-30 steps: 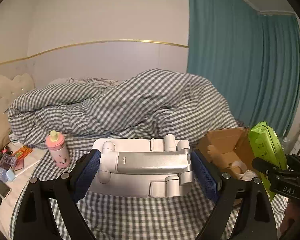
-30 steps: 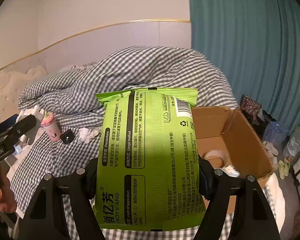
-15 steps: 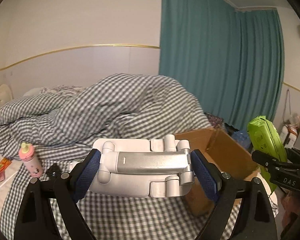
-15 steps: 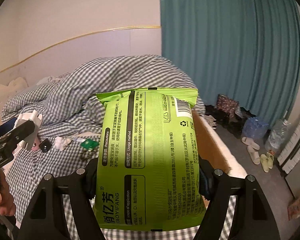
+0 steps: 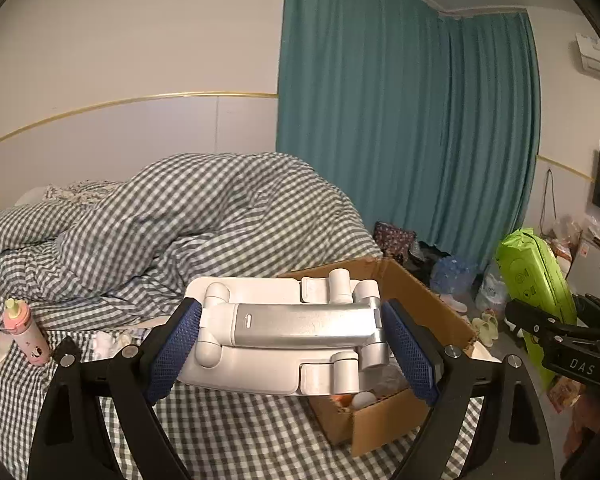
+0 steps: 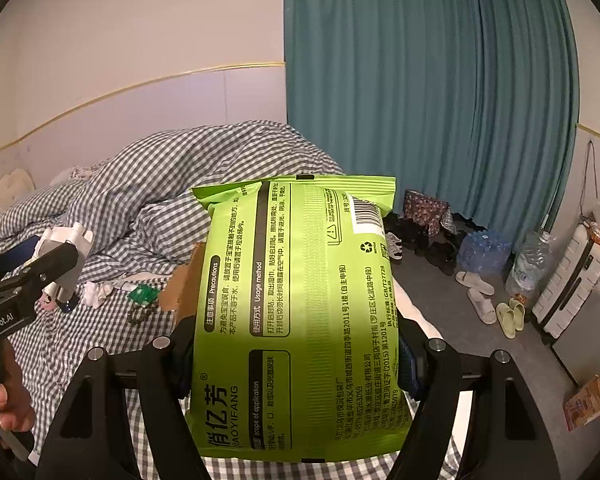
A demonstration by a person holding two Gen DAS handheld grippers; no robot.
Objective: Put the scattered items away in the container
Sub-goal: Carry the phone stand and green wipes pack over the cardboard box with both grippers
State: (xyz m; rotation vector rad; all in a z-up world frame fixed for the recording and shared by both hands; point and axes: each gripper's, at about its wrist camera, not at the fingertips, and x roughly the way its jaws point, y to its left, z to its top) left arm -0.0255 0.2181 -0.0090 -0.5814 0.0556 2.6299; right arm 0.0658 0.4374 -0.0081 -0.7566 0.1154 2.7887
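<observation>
My left gripper (image 5: 292, 344) is shut on a white and silver folding stand (image 5: 292, 332), held above the checked bed in front of the open cardboard box (image 5: 428, 304). My right gripper (image 6: 296, 356) is shut on a green pack of wipes (image 6: 300, 312), which hides most of the box (image 6: 184, 284) behind it. The pack also shows at the right of the left wrist view (image 5: 532, 276). The left gripper with the stand shows at the left of the right wrist view (image 6: 56, 264).
A pink bottle (image 5: 24, 332) stands on the bed (image 5: 220, 420) at left. A small green item (image 6: 142, 294) and white scraps (image 6: 96, 292) lie on the sheet. A rumpled checked duvet (image 5: 188, 216) fills the back. Slippers (image 6: 480, 296), water bottles (image 6: 484, 248) and a suitcase (image 6: 572, 284) sit on the floor at right.
Both grippers have swung to the right with their loads. The box now sits behind the stand, and the pink bottle has slid to the far left.
</observation>
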